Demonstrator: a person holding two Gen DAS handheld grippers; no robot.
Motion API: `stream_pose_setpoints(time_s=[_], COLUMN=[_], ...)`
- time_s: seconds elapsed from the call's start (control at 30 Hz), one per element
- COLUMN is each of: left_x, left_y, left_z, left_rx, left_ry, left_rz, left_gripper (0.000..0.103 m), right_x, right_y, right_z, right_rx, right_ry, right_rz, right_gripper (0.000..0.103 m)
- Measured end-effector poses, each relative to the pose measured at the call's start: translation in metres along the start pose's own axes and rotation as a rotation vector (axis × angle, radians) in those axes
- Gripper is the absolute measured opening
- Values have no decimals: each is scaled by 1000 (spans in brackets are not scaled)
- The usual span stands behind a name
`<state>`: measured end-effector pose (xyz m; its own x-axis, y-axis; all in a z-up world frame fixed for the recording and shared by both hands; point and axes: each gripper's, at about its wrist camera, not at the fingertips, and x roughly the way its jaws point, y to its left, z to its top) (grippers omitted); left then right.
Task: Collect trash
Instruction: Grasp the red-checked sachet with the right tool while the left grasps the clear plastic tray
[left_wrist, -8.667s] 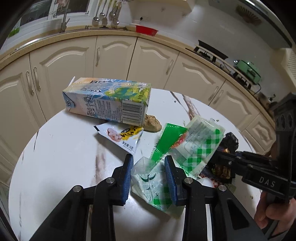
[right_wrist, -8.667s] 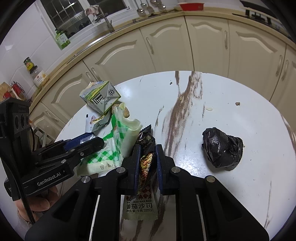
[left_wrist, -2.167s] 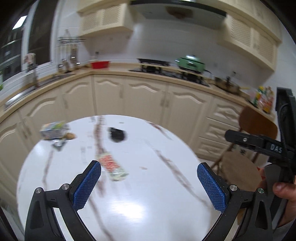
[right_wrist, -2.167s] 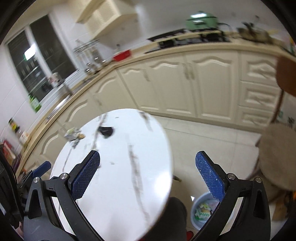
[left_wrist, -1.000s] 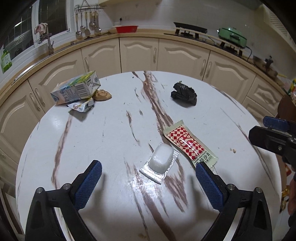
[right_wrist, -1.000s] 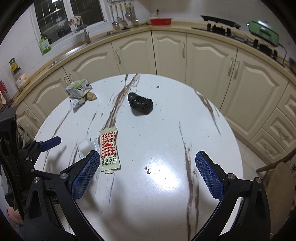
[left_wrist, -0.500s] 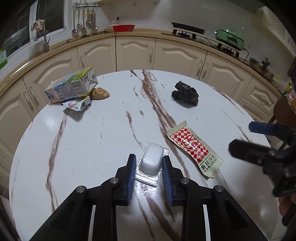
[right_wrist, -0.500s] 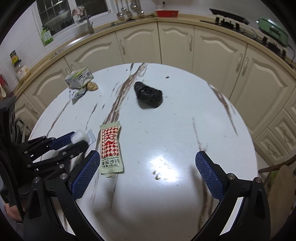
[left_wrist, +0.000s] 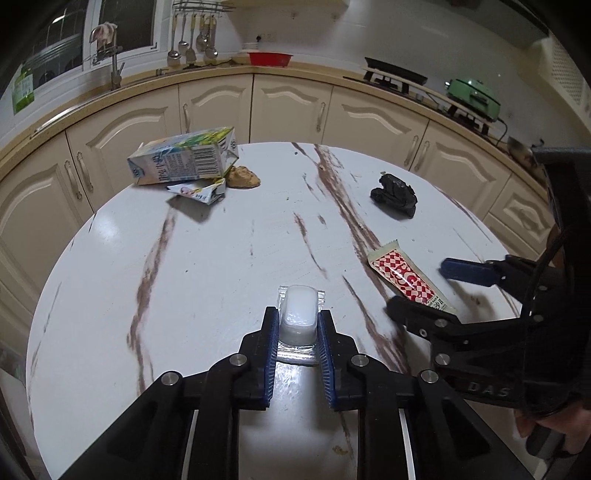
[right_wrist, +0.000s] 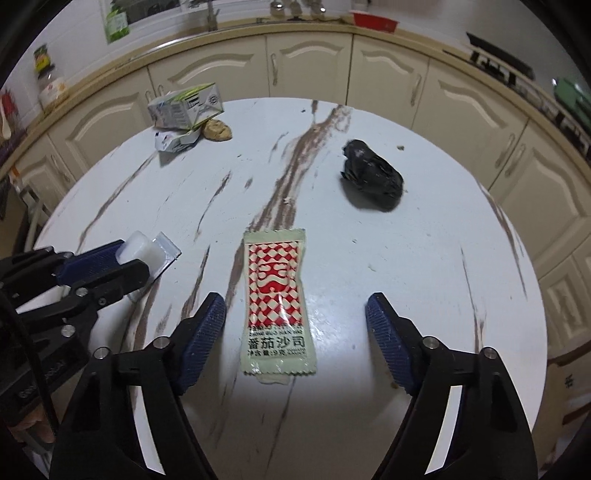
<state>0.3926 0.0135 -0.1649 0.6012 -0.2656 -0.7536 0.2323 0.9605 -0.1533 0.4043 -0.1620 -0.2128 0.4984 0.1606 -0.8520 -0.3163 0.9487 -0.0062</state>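
Left wrist view: the left gripper (left_wrist: 297, 326) is clamped on a small white tub (left_wrist: 298, 313) resting near the table (left_wrist: 207, 258) edge; its thin plastic would likely dent if squeezed hard, so the sides are the place to hold. Right wrist view: the right gripper (right_wrist: 295, 325) stands wide apart over the flat sauce packet (right_wrist: 276, 290), touching nothing. The packet looks light, limp and slippery (best pinched across its middle). Its label reads 番茄沙司.

Sauce packet (right_wrist: 277, 291) lies between plastic cup (right_wrist: 142, 252) and crumpled bag (right_wrist: 372, 179).
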Motion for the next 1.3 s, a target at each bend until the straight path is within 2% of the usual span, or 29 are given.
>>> stream_pose_setpoints(time_s=[0.03,0.1,0.2,0.4,0.7,0.77,0.87,0.93,1.07,1.1,1.13,1.3], left_x=[-2,-7,-16,-37,-47,-42,-31,-21,-5,-3,-1,-1], left_y=[2,4,5,3,-8,-9,-13,-13,-10,-10,-8,-11], left_z=[-1,-3,-6,-13,-20,-20,-16,-12,-3,-1,1,-4], left_rx=[-9,-23,-34,-33,-18,-6,16,19,2,-6,-18,-31], left_ry=[-2,-5,-16,-40,-38,-19,3,19,25,24,29,12], left_rz=[-2,-6,-13,-18,-16,-10,3,10,13,9,-4,-19], left_gripper=[17,17,16,16,18,24,43,45,40,24,18,16], right_x=[-1,-4,-6,-23,-57,-60,-60,-59,-57,-57,-57,-60], right_y=[4,12,16,-4,-20,-24,-29,-32,-35,-35,-36,-41], right_z=[0,1,0,-14,-30,-33,-36,-37,-36,-36,-36,-37], right_rx=[-13,-39,-44,70,122,132,147,154,158,159,160,172], right_ry=[-19,-25,-17,-39,-85,-88,-89,-88,-90,-90,-91,-102], right_rz=[16,19,22,153,171,174,180,182,186,186,186,188], right_gripper=[55,18,11,9,9,9,9,9,9,9,9,9])
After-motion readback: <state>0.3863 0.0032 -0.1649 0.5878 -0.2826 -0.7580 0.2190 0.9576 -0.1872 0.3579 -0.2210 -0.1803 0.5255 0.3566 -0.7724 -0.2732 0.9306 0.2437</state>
